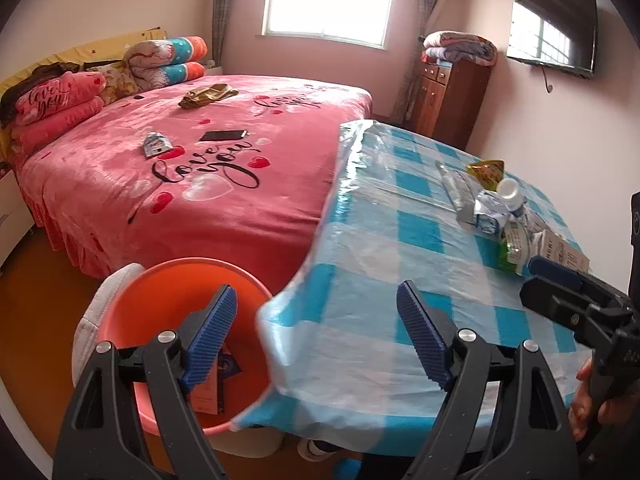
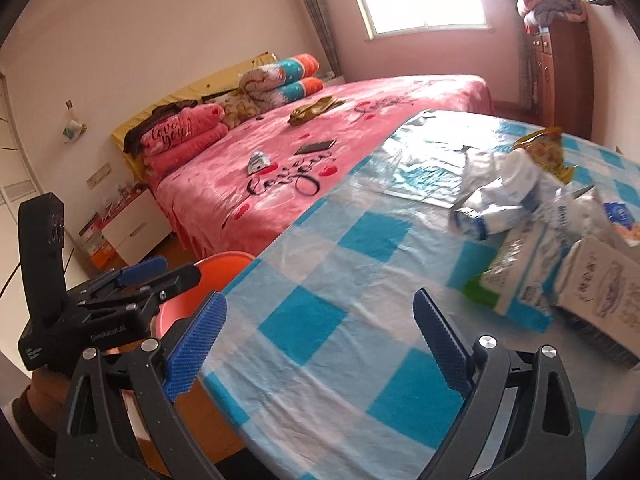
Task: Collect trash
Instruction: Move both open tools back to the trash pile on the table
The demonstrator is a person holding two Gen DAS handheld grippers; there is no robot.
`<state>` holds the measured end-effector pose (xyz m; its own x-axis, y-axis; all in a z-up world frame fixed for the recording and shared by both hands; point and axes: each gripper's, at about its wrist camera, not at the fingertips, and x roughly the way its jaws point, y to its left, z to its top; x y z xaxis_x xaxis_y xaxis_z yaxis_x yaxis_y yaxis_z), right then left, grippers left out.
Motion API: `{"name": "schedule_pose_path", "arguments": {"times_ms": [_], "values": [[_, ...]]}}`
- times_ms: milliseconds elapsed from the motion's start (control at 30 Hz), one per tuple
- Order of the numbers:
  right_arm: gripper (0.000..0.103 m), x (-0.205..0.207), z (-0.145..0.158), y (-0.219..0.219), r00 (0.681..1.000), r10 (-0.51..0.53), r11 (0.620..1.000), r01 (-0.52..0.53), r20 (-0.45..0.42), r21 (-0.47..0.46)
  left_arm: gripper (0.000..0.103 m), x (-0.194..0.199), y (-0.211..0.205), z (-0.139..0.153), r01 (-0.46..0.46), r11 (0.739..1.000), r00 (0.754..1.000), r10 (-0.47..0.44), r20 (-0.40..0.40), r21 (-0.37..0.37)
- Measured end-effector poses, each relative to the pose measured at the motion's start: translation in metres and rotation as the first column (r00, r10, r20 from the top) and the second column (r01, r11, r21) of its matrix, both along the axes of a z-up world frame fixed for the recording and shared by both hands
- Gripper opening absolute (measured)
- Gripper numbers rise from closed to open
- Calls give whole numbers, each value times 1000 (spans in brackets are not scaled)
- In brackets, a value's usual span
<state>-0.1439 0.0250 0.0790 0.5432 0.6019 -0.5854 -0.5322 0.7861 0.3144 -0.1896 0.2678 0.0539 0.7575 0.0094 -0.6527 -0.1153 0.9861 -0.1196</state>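
Orange basin (image 1: pixel 176 300) at 7 o'clock in the left wrist view, on the floor just beside the worktop (image 1: pixel 360 280) edge; flat orange-and-dark packaging (image 1: pixel 218 384) lies inside it. Left gripper (image 1: pixel 320 336) released, nothing between its blue pads, one finger over the basin. Trash pile (image 1: pixel 508 216) at 3 o'clock on the checked cloth: crumpled wrappers, white-capped bottle (image 1: pixel 510 192), cartons. Right gripper (image 2: pixel 320 344) released, empty, over the worktop; green-and-white carton (image 2: pixel 508 284) at 3 o'clock.

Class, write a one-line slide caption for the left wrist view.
Open left gripper over orange bin beside checkered table of trash.
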Motion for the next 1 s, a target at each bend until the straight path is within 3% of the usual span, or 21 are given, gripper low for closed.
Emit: {"name": "schedule_pose_path", "arguments": {"times_ms": [300, 567, 833, 1000], "values": [[93, 9, 7, -50, 994, -94, 995, 94, 50, 16, 83, 14, -45, 0, 56, 998, 997, -56, -55, 2], [93, 20, 8, -96, 978, -205, 978, 203, 44, 43, 83, 30, -87, 2, 125, 991, 990, -122, -67, 43], [93, 32, 5, -152, 947, -321, 941, 319, -2, 113, 83, 52, -128, 5, 202, 978, 977, -198, -77, 44], [93, 41, 0, -191, 917, -398, 905, 398, -36, 149, 83, 69, -160, 5, 289, 957, 953, -284, -103, 34]]}}
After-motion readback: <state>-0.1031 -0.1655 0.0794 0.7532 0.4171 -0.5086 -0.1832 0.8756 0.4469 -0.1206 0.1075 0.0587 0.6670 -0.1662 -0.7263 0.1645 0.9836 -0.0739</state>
